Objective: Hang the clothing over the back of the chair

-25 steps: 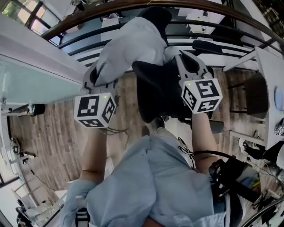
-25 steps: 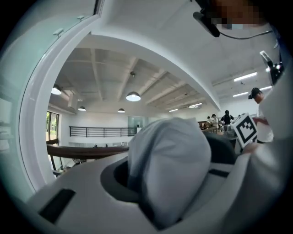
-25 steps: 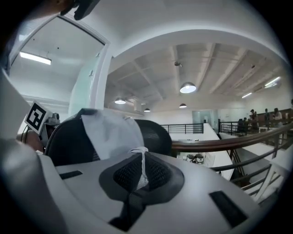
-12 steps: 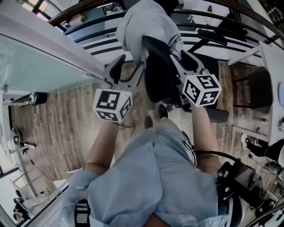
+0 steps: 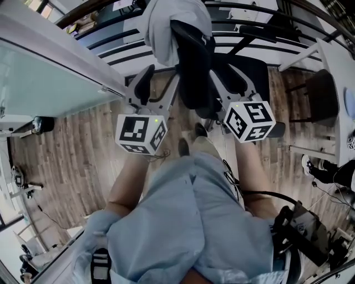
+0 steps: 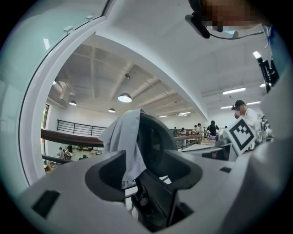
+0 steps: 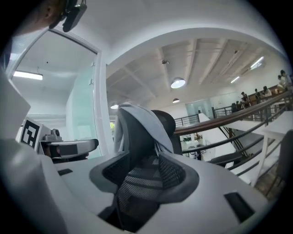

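Note:
A pale grey garment (image 5: 166, 28) lies draped over the top of the black office chair's back (image 5: 193, 66). My left gripper (image 5: 159, 84) is pulled back from the chair's left side. Its jaws are opening and nothing is between them. My right gripper (image 5: 228, 79) stands off the chair's right side, its jaws also opening and empty. In the left gripper view the garment (image 6: 124, 137) hangs down the chair back (image 6: 154, 139) beyond the left gripper (image 6: 145, 170). In the right gripper view the garment (image 7: 139, 119) caps the mesh back (image 7: 143, 180) beyond the right gripper (image 7: 144, 176).
A glass partition (image 5: 44, 83) runs along the left. Dark railings (image 5: 260, 14) cross behind the chair. A second dark chair (image 5: 321, 105) and a white table edge (image 5: 339, 77) stand at the right. The person's light blue shirt (image 5: 188, 222) fills the foreground above the wooden floor (image 5: 72, 161).
Both grippers have let go of the garment, opened and drawn back from the chair towards the person. The garment now hangs by itself over the chair back.

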### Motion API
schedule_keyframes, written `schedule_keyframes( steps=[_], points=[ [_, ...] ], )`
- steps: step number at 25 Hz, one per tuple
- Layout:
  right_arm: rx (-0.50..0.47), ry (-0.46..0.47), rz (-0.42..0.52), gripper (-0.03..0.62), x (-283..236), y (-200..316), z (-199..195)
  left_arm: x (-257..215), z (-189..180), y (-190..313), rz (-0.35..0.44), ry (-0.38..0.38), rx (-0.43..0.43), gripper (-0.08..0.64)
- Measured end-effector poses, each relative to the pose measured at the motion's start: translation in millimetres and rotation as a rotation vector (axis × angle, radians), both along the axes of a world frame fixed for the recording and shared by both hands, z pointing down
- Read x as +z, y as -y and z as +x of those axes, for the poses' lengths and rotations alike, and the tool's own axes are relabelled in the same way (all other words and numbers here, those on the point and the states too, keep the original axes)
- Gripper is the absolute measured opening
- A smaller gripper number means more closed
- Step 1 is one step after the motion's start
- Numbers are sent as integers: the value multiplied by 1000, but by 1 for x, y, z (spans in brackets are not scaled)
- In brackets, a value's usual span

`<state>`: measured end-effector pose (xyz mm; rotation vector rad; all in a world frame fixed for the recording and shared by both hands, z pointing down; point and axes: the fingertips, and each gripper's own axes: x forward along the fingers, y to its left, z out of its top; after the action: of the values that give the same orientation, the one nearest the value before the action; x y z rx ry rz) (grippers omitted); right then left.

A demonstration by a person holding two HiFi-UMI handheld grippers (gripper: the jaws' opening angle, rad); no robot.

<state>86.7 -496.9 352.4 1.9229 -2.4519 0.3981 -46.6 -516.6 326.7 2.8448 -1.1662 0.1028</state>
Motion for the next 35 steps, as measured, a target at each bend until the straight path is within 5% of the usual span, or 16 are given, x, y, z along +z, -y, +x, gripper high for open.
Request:
schedule_keyframes(
  steps=[4, 14, 35],
  points=[
    [-7, -95, 128, 190, -45, -13, -18, -27, 6, -11, 82, -18, 7, 240],
    [-16, -225, 376, 31, -138, -39, -57, -105, 7, -39, 285, -98, -79, 32],
    [-19, -256, 412, 11, -145, -34, -72, -114, 1, -37, 286, -104, -122, 21]
  ],
)
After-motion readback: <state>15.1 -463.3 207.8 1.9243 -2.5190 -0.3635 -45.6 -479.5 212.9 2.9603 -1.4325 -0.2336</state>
